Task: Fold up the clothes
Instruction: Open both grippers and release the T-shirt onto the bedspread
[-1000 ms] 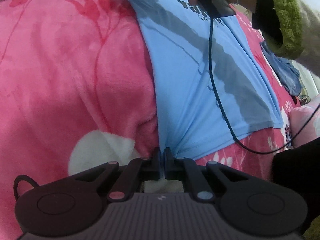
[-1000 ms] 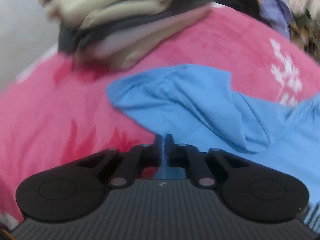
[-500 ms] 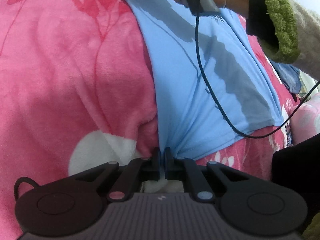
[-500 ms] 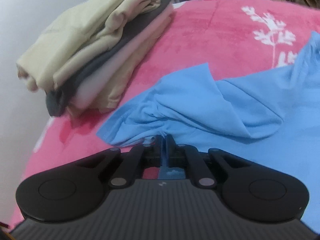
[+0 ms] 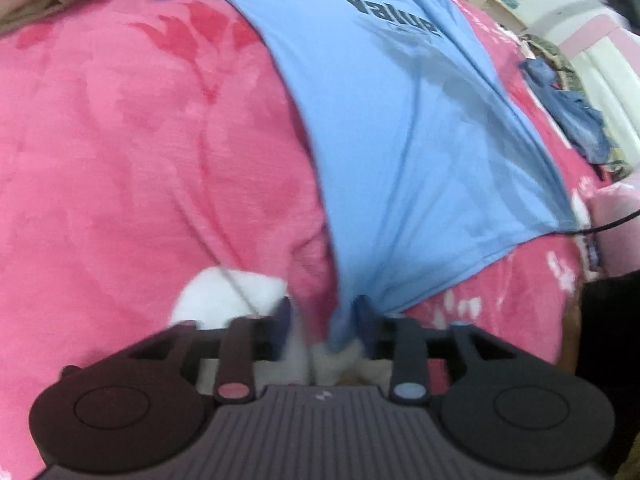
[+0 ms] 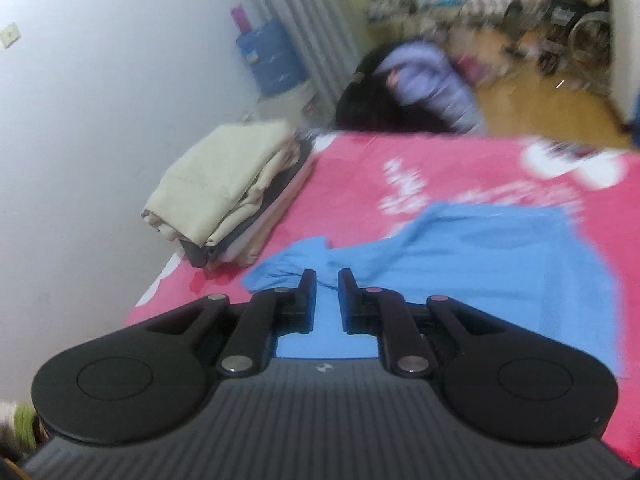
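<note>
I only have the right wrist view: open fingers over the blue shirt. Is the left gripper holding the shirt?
Observer: No. The left gripper is open; a hem corner of the shirt sits between its spread fingers.
Operator: Is the shirt lying flat?
Observer: Mostly. It is spread on the blanket, with dark lettering facing up.
Operator: Anything else to fold?
Observer: A blue garment lies bunched beyond the shirt, at the bed's edge.

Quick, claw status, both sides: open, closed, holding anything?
Left claw: open, blue T-shirt hem lying loose between the fingers.
Right claw: open, holding nothing.
</note>
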The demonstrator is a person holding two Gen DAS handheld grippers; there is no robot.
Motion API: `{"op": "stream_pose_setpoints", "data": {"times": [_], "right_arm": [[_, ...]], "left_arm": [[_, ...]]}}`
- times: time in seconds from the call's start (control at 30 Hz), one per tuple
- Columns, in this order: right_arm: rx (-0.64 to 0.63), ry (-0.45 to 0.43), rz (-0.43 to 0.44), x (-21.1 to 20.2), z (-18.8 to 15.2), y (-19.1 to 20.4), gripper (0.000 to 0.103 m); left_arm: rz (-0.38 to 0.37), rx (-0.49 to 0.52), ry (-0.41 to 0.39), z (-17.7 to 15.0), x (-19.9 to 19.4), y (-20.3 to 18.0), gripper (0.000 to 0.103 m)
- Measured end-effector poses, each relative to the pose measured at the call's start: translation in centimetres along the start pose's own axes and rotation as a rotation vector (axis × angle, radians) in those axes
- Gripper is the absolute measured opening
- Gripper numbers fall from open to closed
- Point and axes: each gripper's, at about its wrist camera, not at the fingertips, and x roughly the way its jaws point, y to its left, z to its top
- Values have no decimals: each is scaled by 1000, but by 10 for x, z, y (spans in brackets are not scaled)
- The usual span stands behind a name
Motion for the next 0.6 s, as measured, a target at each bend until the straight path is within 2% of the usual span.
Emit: {"op": "stream_pose_setpoints", "data": {"times": [0.13, 0.23, 0.37, 0.47, 0.53, 0.6], "right_arm": [[-64, -62, -140, -104, -42, -8, 16], [-125, -6, -255, -135, -95, -5, 18], [-127, 180, -380, -127, -184, -12, 18], [-26, 306, -426, -105, -242, -32, 17], [79, 342, -440, -96, -266, -49, 17], [117, 359, -448, -87, -284, -59, 17]], "left_arm": [[70, 44, -4, 6, -17, 0, 42], [136, 96, -18, 18, -29, -1, 42], [164, 119, -27, 38, -31, -8, 42], [166, 133, -3, 45, -18, -20, 42], [178, 143, 21, 45, -7, -28, 42], [196, 143, 45, 41, 3, -30, 42]]}}
